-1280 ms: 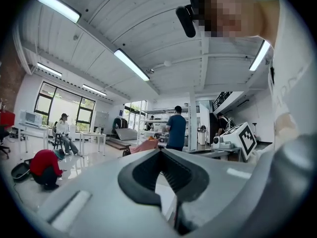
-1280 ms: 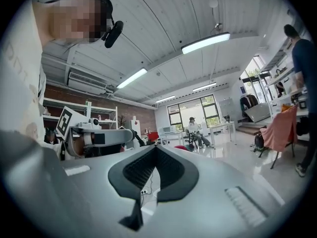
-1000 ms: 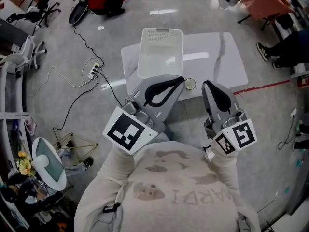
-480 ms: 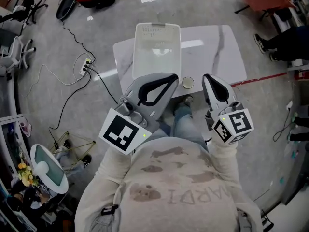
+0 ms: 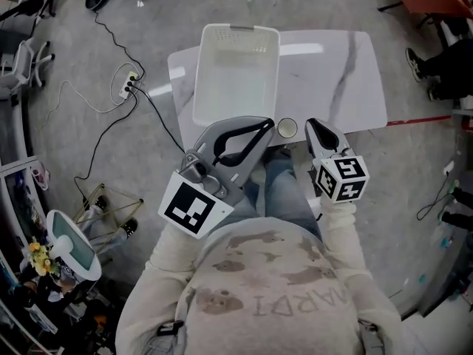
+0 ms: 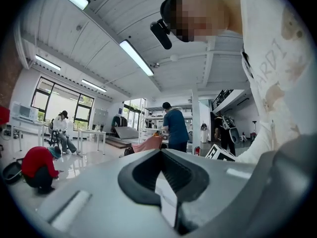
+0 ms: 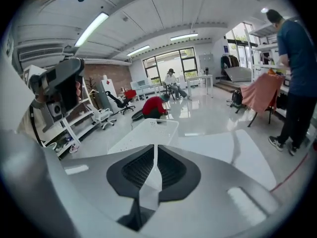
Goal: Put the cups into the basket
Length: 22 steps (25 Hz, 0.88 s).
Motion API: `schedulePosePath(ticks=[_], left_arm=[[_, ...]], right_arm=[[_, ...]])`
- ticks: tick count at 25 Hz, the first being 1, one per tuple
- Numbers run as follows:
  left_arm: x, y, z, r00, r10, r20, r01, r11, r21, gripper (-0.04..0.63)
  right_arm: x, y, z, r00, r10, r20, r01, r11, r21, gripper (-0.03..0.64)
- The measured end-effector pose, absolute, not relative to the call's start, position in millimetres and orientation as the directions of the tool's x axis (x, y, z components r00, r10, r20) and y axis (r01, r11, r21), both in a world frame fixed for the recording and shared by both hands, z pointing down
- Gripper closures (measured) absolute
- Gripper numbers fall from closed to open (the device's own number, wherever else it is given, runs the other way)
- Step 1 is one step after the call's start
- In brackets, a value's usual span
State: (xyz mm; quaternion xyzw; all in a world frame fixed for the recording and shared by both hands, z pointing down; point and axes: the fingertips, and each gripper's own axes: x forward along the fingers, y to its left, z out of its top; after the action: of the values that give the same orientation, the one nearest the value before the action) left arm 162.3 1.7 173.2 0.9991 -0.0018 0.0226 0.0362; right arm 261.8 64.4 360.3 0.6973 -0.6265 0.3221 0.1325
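Observation:
A white plastic basket [image 5: 236,72] stands empty on the left half of the white marble-patterned table [image 5: 332,72]. One small pale cup [image 5: 287,128] sits upright at the table's near edge, just in front of the basket's right corner. My left gripper [image 5: 269,123] is shut and empty, its tip just left of the cup and raised above the table edge. My right gripper [image 5: 311,125] is also shut and empty, its tip just right of the cup. In the right gripper view the basket [image 7: 143,132] and table [image 7: 237,148] lie beyond the closed right gripper [image 7: 154,150]. The left gripper [image 6: 160,152] points up into the room.
A power strip with cables [image 5: 130,87] lies on the floor left of the table. A red floor line [image 5: 421,120] runs to the right. The person's legs [image 5: 277,187] are under the near edge. A person in blue [image 7: 297,78] stands at the right, others farther back.
The head view has swung, so table and basket sit slightly lower and more to the right. The right gripper has rolled and drawn in toward the cup. Both stay shut.

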Motion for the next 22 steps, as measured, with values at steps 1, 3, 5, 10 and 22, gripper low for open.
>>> schedulePosePath(ticks=[1,3,5,10,22], left_arm=[[166.8,1.8,181.2,0.998,0.002,0.067,-0.002,-0.998,0.069,0.595],[174.1,3.4,197.3,0.993,0.017,0.113,0.010,-0.998,0.063,0.595],[180.6,6.2,212.7,0.989,0.035,0.146,0.026,-0.998,0.063,0.595],[196.0,10.2,245.6,0.984,0.077,0.163,0.069,-0.996,0.052,0.595],[221.1,33.3,314.9,0.975,0.155,0.160,0.141,-0.985,0.095,0.595]], right_arm=[[265.3,66.0,374.9,0.007,-0.772,0.636,-0.955,-0.194,-0.224,0.567],[270.6,69.7,403.8,0.006,-0.738,0.675,-0.947,-0.221,-0.233,0.560],[274.0,74.0,432.8,0.006,-0.705,0.709,-0.939,-0.247,-0.239,0.552],[279.3,83.5,502.8,0.003,-0.618,0.786,-0.923,-0.304,-0.236,0.552],[286.5,108.7,618.8,-0.032,-0.477,0.878,-0.894,-0.379,-0.239,0.551]])
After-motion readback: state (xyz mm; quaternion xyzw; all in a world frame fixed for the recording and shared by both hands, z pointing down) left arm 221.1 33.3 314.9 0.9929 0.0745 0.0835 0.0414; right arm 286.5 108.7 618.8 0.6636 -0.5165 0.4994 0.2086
